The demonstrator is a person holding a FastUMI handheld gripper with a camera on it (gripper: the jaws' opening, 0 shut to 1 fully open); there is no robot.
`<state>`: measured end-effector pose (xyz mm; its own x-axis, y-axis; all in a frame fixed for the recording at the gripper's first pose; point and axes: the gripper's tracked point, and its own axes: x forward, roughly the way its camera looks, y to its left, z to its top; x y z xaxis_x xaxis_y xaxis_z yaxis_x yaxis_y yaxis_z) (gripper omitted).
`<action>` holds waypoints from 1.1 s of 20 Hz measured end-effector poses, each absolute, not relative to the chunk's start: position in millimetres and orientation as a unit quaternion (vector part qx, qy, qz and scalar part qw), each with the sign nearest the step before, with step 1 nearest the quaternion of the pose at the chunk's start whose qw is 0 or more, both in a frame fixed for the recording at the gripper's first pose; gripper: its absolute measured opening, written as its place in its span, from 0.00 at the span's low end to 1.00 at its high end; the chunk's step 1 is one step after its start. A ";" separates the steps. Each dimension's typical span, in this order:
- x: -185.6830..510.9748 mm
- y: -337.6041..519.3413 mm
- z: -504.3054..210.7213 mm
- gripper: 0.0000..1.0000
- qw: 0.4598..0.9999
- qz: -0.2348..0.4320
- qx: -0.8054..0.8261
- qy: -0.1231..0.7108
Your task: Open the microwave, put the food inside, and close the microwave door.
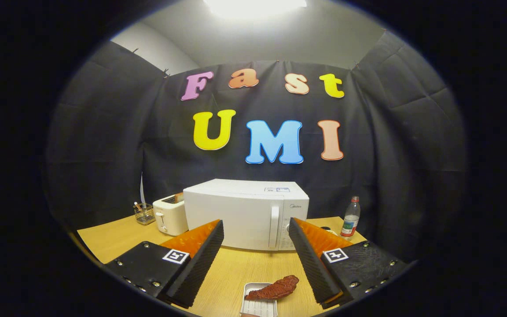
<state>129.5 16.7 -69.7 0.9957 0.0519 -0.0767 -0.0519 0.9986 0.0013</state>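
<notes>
Meat [274, 288] lying crosswise, tongs [256, 229] apart

Wooden table [236, 268] bears microwave [236, 215], toaster [170, 215], bottle [350, 218], tray [260, 299].

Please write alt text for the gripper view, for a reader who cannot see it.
A closed white microwave stands on a wooden table beyond the open gripper. A reddish piece of food lies on a small metal tray low between the fingers. A toaster stands left of the microwave, a bottle right.
</notes>
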 end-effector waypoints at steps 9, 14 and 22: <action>222.5 9.2 -115.0 0.95 0.998 -0.006 0.007 0.064; 275.1 -6.0 -140.6 0.95 0.995 -0.025 0.037 0.085; 343.3 -19.6 -175.9 0.92 0.993 -0.045 0.038 0.105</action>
